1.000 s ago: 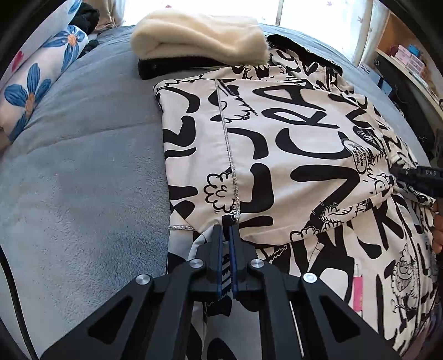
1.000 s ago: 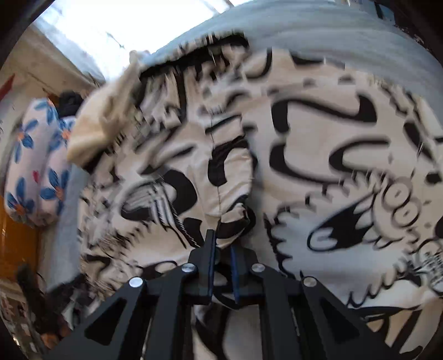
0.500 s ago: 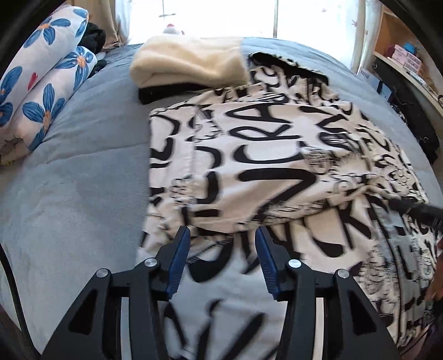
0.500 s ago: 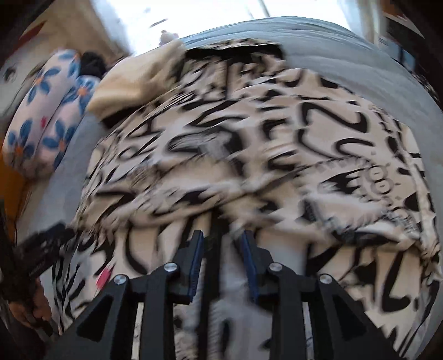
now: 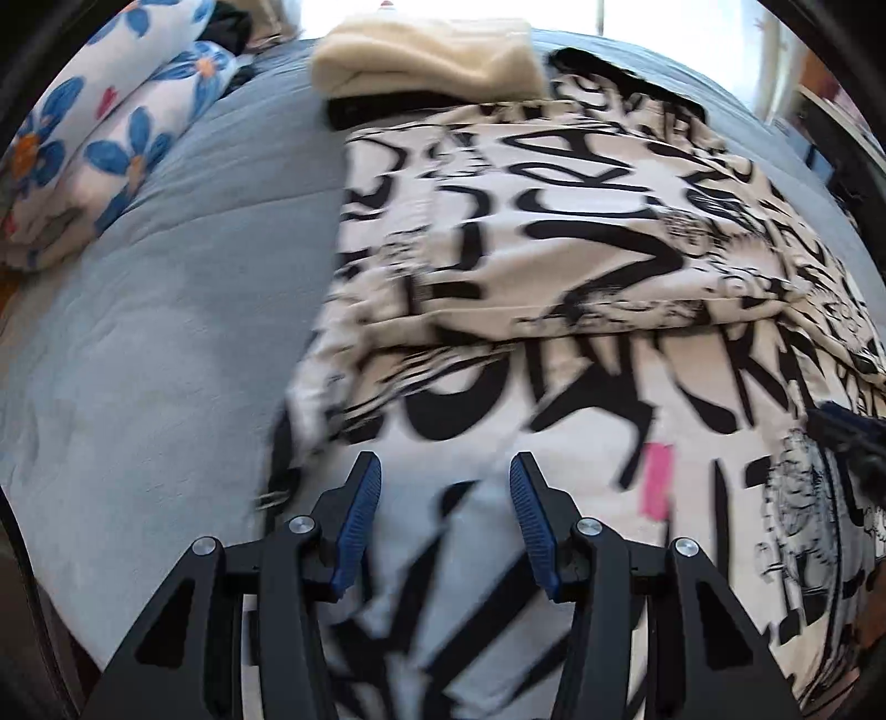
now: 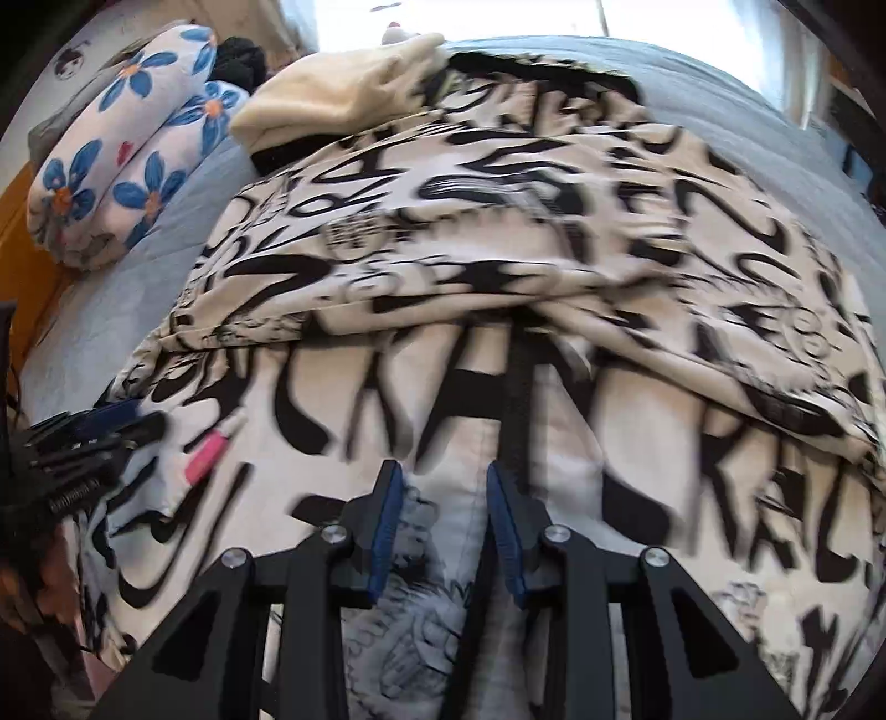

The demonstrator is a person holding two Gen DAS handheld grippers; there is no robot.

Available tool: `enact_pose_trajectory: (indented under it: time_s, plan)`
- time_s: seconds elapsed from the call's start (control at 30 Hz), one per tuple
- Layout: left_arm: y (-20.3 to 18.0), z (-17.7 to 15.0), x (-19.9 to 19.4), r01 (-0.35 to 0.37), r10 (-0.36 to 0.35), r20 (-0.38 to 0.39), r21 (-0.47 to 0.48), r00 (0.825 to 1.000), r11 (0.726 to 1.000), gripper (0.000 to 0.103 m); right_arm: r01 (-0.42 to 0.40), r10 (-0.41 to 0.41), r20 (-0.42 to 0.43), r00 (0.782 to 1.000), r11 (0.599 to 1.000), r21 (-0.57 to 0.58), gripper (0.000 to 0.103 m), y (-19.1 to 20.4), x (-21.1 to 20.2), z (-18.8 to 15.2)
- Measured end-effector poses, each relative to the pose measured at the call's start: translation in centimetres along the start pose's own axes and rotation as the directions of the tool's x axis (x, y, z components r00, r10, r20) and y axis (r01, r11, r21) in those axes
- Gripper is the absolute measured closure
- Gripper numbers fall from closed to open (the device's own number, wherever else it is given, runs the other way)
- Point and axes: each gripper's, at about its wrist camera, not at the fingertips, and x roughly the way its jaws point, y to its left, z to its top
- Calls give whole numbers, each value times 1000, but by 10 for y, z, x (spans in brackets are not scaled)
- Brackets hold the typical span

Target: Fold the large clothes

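My left hand-held gripper [image 5: 446, 493]: jaws wide apart, nothing held. Right hand-held gripper [image 6: 440, 498]: jaws parted, narrower gap, nothing held. Both above near end of printed garment [image 5: 554, 266]. Garment spread on grey bed [image 5: 166, 332], one flap [image 5: 581, 249] laid across middle. Far end touches folded cream blanket [image 5: 426, 50]. Risks as I judge them: loose flap slipping if I grab lower layer; next fold pushing garment into blanket; motion blur spoiling my aim.

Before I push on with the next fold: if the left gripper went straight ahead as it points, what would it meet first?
Probably the printed garment itself: the open left gripper hangs over its flat lower layer, and the folded-over edge lies just ahead. Height above the cloth is unclear.
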Motion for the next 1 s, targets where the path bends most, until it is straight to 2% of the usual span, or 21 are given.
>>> enact_pose_trajectory:
  time_s: [0.07, 0.17, 0.23, 0.33, 0.4, 0.57, 0.73, 0.87, 1.0]
  plan:
    - [12, -3, -1, -23, 23, 0, -13, 1000, 1000, 56, 58, -58, 2, 998, 998, 20, 71, -18, -4, -5]
    - [22, -9, -3, -31, 31, -2, -18, 1000, 999, 56, 86, -86, -1, 996, 992, 96, 71, -53, -11, -15]
    - [23, -11, -3, -38, 38, 1, -12, 999, 999, 56, 145, -145, -11, 989, 980, 136, 70, -71, -15, -21]
    - [21, -12, -5, -51, 51, 11, 2, 999, 999, 56, 138, -139, -12, 990, 969, 205, 70, -95, -21, -28]
    - [21, -13, -5, -53, 53, 11, 1, 999, 999, 56, 181, -182, -17, 983, 957, 227, 70, -105, -26, -30]
    - [21, -12, -8, -44, 44, 8, -7, 999, 999, 56, 155, -157, -16, 988, 949, 273, 70, -116, -34, -35]
    - [20, -16, -17, -34, 34, 4, 9, 999, 999, 56, 155, -159, -5, 987, 952, 263, 70, -114, -43, -38]
    - [17, -19, -29, -39, 39, 23, 29, 999, 999, 50, 142, -151, 17, 988, 954, 266, 70, -113, -55, -39]
    - [20, -17, -41, -32, 31, 36, 16, 999, 999, 49, 128, -146, 45, 988, 953, 276, 70, -115, -69, -39]
